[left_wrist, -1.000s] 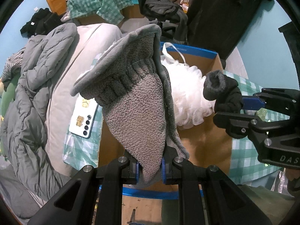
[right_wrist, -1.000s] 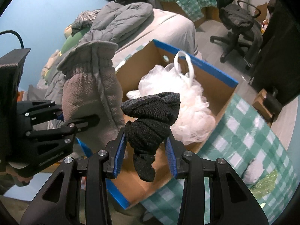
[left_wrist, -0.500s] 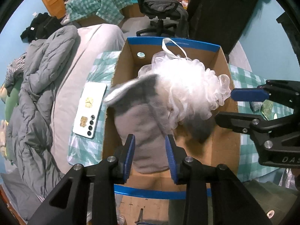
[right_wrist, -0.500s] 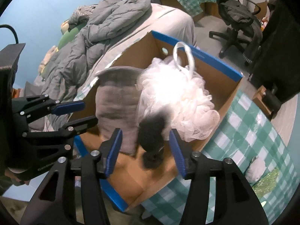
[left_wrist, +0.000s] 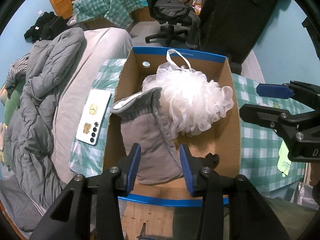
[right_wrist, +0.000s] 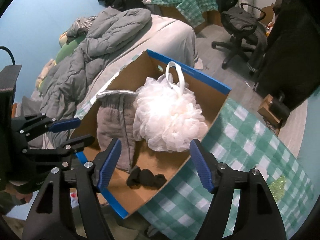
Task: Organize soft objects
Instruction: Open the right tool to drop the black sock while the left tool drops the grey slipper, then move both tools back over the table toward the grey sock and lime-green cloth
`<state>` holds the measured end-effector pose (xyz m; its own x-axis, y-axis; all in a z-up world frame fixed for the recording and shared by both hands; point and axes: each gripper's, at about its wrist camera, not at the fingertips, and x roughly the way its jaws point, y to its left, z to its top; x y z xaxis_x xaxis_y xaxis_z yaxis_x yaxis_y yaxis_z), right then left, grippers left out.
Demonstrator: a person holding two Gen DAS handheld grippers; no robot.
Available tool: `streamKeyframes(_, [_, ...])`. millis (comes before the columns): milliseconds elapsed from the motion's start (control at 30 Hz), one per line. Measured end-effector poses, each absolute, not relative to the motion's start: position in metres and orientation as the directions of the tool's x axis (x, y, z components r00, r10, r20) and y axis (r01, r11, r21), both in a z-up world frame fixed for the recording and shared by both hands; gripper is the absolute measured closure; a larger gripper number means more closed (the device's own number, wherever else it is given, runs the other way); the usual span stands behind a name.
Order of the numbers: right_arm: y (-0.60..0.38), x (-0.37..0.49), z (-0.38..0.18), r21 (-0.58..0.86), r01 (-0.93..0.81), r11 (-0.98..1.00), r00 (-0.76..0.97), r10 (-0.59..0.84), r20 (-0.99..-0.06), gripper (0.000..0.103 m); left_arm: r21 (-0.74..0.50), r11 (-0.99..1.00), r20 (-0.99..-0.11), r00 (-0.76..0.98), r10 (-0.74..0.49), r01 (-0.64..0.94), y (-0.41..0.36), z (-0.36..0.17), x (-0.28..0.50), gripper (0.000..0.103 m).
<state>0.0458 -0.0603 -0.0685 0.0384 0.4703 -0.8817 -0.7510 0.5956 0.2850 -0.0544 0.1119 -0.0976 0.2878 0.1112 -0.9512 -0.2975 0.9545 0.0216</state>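
In the left wrist view, the left gripper (left_wrist: 159,165) hangs with its fingers spread and empty at the bottom centre, above the grey mitten (left_wrist: 149,136) lying in the cardboard box (left_wrist: 233,124) against the white bath sponge (left_wrist: 195,104). In the right wrist view, the right gripper (right_wrist: 155,165) is likewise wide apart and empty over the black sock (right_wrist: 146,178) at the lower centre. To finish the drop cleanly, I'd lift both straight up, clear of the box walls.

Black hand-held gripper (left_wrist: 160,167), blue pads (left_wrist: 134,166).
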Motion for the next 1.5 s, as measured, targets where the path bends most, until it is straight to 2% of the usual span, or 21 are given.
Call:
streamKeyframes(100, [-0.067,0.046,-0.063,0.275,-0.750,0.601,0.053,0.469,-0.882,0.031,0.018,0.955,-0.950,0.294,0.109,-0.296,0.107,-0.093,-0.054,0.061])
streamKeyframes(300, [-0.082,0.048,-0.054,0.255,-0.745,0.617,0.083,0.464,-0.882,0.027,0.017,0.957,-0.944,0.312,0.111,-0.291,0.096,-0.083,-0.052,0.049])
streamKeyframes(567, [-0.109,0.052,-0.053,0.239,-0.716,0.655,0.107,0.442,-0.891,0.027,0.008,0.964,-0.941,0.324,0.098,-0.266,0.079,-0.077,-0.041,0.049])
streamKeyframes(1067, [-0.190,0.068,-0.054,0.207,-0.603,0.771,0.168,0.376,-0.911,0.027,0.000,0.992,-0.945,0.325,0.041,-0.123,0.022,-0.078,-0.012,0.049])
streamKeyframes(1500, [-0.254,0.079,-0.054,0.155,-0.523,0.838,0.215,0.305,-0.928,0.027,-0.006,0.999,-0.945,0.327,0.007,-0.039,-0.020,-0.078,0.014,0.038])
